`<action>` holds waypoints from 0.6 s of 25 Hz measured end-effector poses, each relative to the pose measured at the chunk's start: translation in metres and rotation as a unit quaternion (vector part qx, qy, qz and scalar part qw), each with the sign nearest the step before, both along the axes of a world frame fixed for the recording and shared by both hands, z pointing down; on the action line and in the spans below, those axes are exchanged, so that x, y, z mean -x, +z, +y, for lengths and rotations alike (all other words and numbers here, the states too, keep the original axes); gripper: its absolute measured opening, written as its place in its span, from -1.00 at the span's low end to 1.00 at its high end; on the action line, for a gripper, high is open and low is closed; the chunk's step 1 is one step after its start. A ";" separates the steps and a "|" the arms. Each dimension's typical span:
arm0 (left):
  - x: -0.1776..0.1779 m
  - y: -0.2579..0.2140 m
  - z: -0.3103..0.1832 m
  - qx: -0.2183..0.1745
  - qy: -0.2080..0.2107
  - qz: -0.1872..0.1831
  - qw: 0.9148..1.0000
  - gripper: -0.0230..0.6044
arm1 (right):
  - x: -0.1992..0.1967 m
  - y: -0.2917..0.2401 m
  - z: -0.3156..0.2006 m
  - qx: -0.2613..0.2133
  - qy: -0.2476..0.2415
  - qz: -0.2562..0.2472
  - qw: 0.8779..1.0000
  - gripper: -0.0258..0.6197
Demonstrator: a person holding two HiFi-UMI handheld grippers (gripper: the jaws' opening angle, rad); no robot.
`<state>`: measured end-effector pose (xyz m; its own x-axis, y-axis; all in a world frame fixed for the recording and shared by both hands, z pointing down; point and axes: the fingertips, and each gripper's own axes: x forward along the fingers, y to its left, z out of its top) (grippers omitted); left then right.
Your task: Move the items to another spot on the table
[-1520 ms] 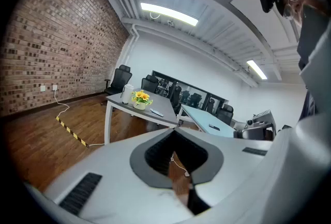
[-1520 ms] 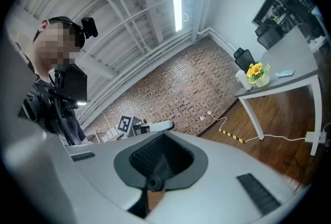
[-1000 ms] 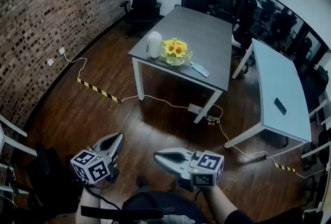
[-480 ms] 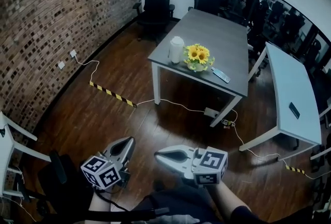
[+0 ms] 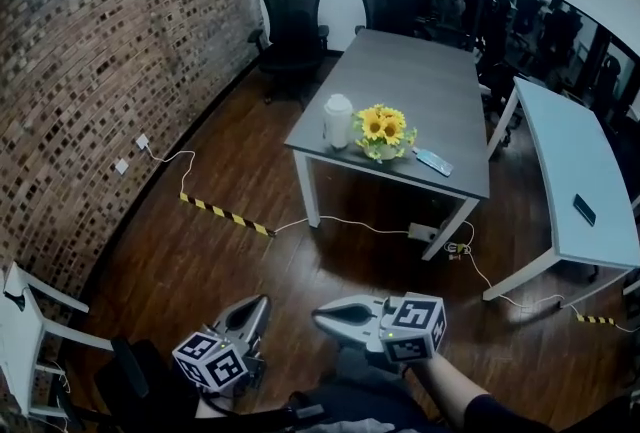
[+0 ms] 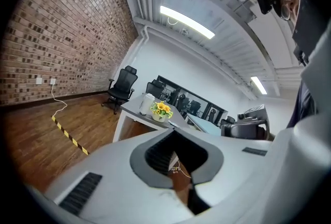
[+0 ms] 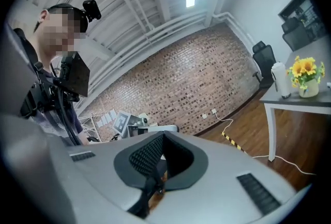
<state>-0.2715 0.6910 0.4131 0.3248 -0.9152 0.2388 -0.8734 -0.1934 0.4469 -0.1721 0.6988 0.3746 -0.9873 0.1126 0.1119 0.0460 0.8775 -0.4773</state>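
A grey table (image 5: 420, 91) stands across the wooden floor, far from both grippers. On its near end are a white lidded cup (image 5: 338, 121), a bowl of sunflowers (image 5: 384, 131) and a small light-blue remote (image 5: 434, 161). My left gripper (image 5: 258, 305) and right gripper (image 5: 322, 313) are low in the head view, over the floor, both shut and empty. The left gripper view has its shut jaws, the left gripper (image 6: 189, 194), below the cup (image 6: 148, 103) and flowers (image 6: 162, 110). In the right gripper view the shut right gripper (image 7: 150, 192) points toward the brick wall, the flowers (image 7: 306, 74) at far right.
Black office chairs (image 5: 296, 16) stand behind the grey table. A pale table (image 5: 578, 171) with a dark phone (image 5: 585, 209) is on the right. Cables and yellow-black tape (image 5: 225, 214) cross the floor. A brick wall runs along the left, a white frame (image 5: 30, 321) near it.
The head view has shifted, so the grey table sits further right and lower in the picture. Both grippers have dropped toward the bottom edge and stayed shut.
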 end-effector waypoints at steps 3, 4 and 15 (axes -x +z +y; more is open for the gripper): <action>0.008 0.007 -0.023 0.015 0.000 -0.006 1.000 -0.89 | 0.008 0.003 -0.028 -0.016 0.005 -0.008 1.000 -0.91; 0.009 0.007 -0.035 0.019 0.006 -0.014 1.000 -0.89 | 0.010 0.004 -0.038 -0.026 0.006 -0.012 1.000 -0.91; 0.001 -0.006 -0.166 0.026 0.039 -0.073 0.996 -0.89 | 0.006 0.025 -0.159 -0.032 0.034 -0.018 0.999 -0.91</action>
<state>-0.2722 0.5250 0.4068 0.3528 -0.8734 0.3357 -0.9132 -0.2432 0.3270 -0.1779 0.5395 0.3997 -0.9959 0.0385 0.0819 0.0006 0.9077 -0.4197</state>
